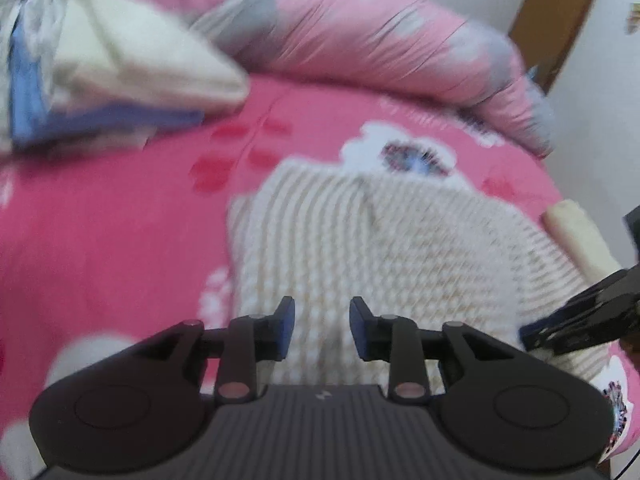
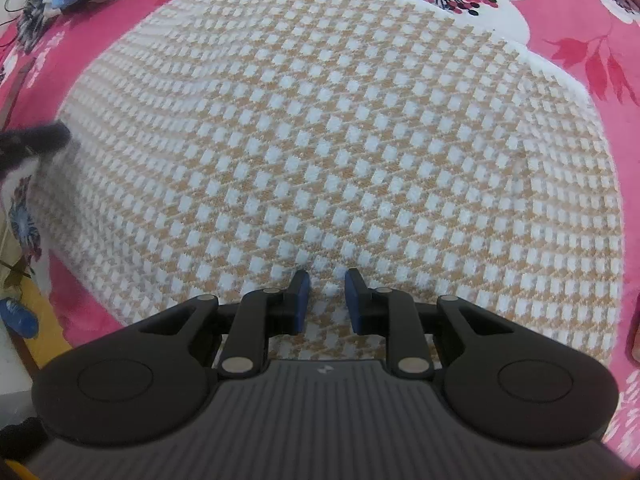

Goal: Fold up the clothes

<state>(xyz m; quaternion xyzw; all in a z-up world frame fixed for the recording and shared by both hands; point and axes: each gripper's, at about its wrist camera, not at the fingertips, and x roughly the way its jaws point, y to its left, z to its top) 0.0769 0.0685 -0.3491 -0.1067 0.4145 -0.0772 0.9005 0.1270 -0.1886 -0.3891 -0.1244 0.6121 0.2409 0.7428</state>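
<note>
A cream and tan checked knit sweater (image 1: 360,240) (image 2: 340,140) lies folded flat on the pink flowered bedsheet (image 1: 120,220). My left gripper (image 1: 322,328) hovers over its near edge with the jaws apart and nothing between the pads. In the right wrist view it is only a dark blur (image 2: 40,140) at the sweater's left edge. My right gripper (image 2: 325,300) points steeply down onto the sweater's near edge, pads close together with a pucker of knit between them. Its tips (image 1: 532,336) also show at the sweater's right corner in the left wrist view.
A stack of folded clothes (image 1: 120,68) sits at the back left of the bed, and a bunched pink and grey quilt (image 1: 380,32) runs along the back. A cream roll (image 1: 576,232) lies right of the sweater. The bed edge and a blue shoe (image 2: 18,316) are at left.
</note>
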